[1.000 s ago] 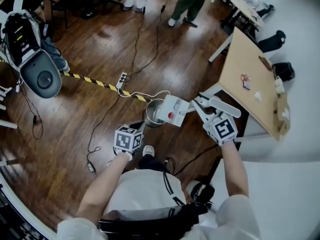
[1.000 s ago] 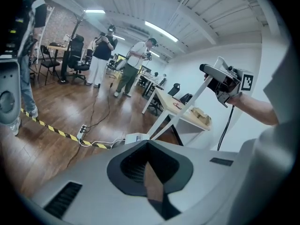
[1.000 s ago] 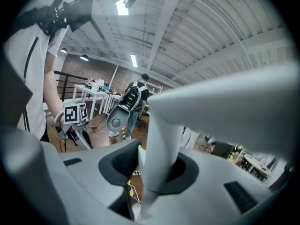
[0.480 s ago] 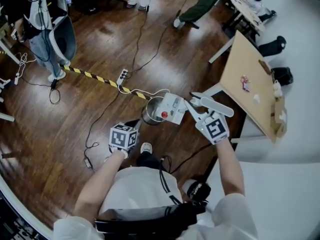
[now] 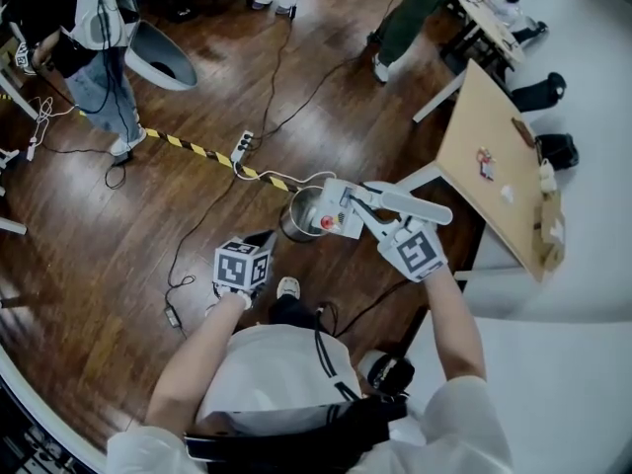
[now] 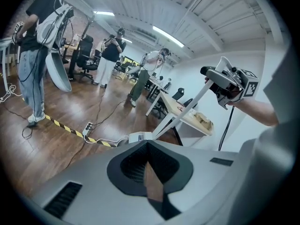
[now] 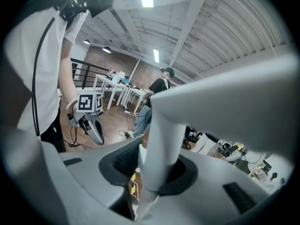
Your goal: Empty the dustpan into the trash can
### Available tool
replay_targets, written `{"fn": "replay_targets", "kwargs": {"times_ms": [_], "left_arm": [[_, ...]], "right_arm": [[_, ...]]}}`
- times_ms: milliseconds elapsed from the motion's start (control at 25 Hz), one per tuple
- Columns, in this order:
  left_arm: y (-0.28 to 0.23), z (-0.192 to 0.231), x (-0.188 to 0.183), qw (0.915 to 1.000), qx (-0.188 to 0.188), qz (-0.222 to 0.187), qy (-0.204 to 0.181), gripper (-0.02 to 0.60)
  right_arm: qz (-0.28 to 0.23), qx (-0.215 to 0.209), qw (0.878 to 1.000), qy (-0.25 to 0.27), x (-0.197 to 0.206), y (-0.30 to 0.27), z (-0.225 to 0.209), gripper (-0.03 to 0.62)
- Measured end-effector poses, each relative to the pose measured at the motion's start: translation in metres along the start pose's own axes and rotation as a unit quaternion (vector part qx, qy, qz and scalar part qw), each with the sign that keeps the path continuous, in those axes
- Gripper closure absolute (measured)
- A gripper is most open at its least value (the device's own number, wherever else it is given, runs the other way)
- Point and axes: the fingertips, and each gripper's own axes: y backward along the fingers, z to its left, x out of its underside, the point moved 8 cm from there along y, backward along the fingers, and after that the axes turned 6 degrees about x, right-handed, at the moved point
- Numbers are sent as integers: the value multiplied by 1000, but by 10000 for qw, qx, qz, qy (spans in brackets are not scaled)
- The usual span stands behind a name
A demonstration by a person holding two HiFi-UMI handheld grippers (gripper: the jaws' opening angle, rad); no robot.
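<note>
A white dustpan [image 5: 343, 208] hangs tilted over the rim of a metal trash can [image 5: 297, 221] on the wooden floor, with a red bit [image 5: 326, 223] showing on its face. My right gripper [image 5: 368, 211] is shut on the dustpan's pale handle [image 5: 413, 204]. In the right gripper view that handle [image 7: 159, 139] runs up between the jaws of the right gripper [image 7: 151, 175]. My left gripper [image 5: 265, 241] hovers just left of the can, and in its own view the left gripper [image 6: 148, 165] has its jaws closed together on nothing. The can is hidden in both gripper views.
Yellow-black tape [image 5: 193, 152] and a power strip [image 5: 242, 149] with cables cross the floor behind the can. A tilted wooden table [image 5: 494, 151] stands to the right. Several people stand at the back; one at top left carries a grey shell [image 5: 160, 55]. My shoe [image 5: 288, 287] is near the can.
My right gripper has carried the dustpan leftward over the trash can and rolled it. The left gripper drifted slightly. The person with the grey shell moved at the back.
</note>
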Motion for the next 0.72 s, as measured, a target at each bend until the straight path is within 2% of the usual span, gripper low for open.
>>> {"fn": "replay_targets", "kwargs": {"times_ms": [240, 720], "left_arm": [[9, 7, -2, 9999, -21, -112, 119, 592], [27, 19, 8, 9988, -120, -327, 350, 592]], "right_arm": [[60, -454, 9985, 301, -16, -25, 14, 479], [198, -904, 9942, 552, -24, -45, 29, 477]]}}
